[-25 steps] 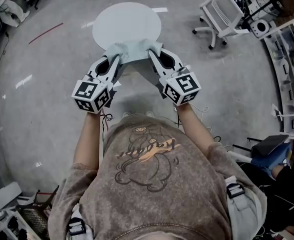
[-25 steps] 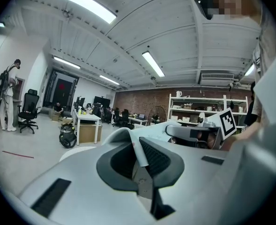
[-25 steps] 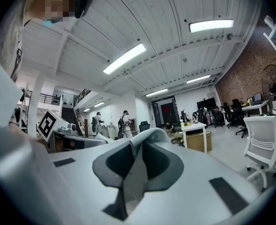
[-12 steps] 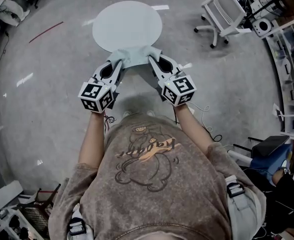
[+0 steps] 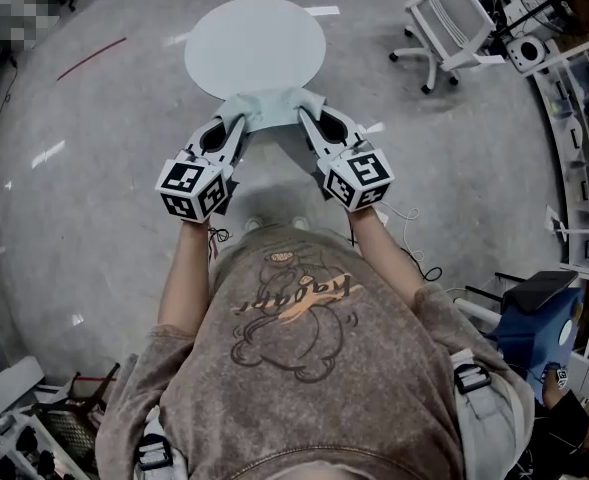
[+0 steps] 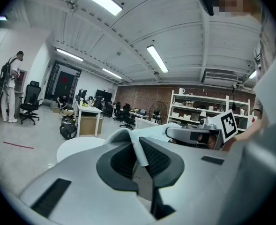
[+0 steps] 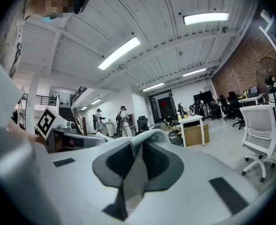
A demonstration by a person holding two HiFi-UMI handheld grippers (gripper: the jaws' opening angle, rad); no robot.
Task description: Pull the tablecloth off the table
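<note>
1. Two grippers: the left gripper point(image 5: 236, 120) and right gripper point(image 5: 304, 116) are each clamped on an edge of the cloth.
2. One tablecloth point(image 5: 269, 108), bunched between both tips.
3. One round table point(image 5: 254, 38), just ahead of the tips, its near rim under the cloth.
4. One white chair point(image 5: 454, 23), well right of the right gripper.

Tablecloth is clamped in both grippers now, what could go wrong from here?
1. The left gripper and right gripper each pinch only a thin fold of the tablecloth; a sharp tug might slip it free.
2. The cloth bunches at the table's near rim and could drag the table.
3. A cable lies on the floor close by; stepping back could snag it.
</note>
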